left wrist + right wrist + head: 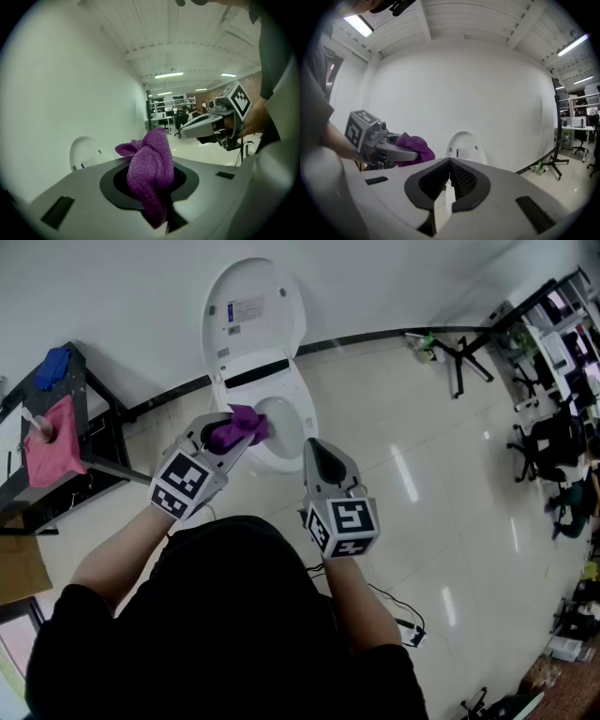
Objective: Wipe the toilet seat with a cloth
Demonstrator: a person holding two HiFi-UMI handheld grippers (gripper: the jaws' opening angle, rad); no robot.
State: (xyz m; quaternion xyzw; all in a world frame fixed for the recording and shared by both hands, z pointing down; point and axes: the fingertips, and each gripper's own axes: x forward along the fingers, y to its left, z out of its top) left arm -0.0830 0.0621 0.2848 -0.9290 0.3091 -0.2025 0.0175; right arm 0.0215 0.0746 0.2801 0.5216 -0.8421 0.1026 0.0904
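A white toilet stands against the wall with its lid (251,307) raised and its seat (304,407) down around the bowl. My left gripper (246,433) is shut on a bunched purple cloth (238,427), held just over the left front of the seat. In the left gripper view the cloth (151,172) fills the jaws and the lid (84,152) shows behind. My right gripper (313,448) hovers at the seat's right front, shut with nothing in it. The right gripper view shows its closed jaws (449,180), the lid (464,147) and the cloth (415,147).
A black rack (103,432) at the left carries a pink cloth (52,444) and a blue item (53,367). A black stand (459,354) and office chairs (555,448) are at the right. A cable (405,617) lies on the tiled floor.
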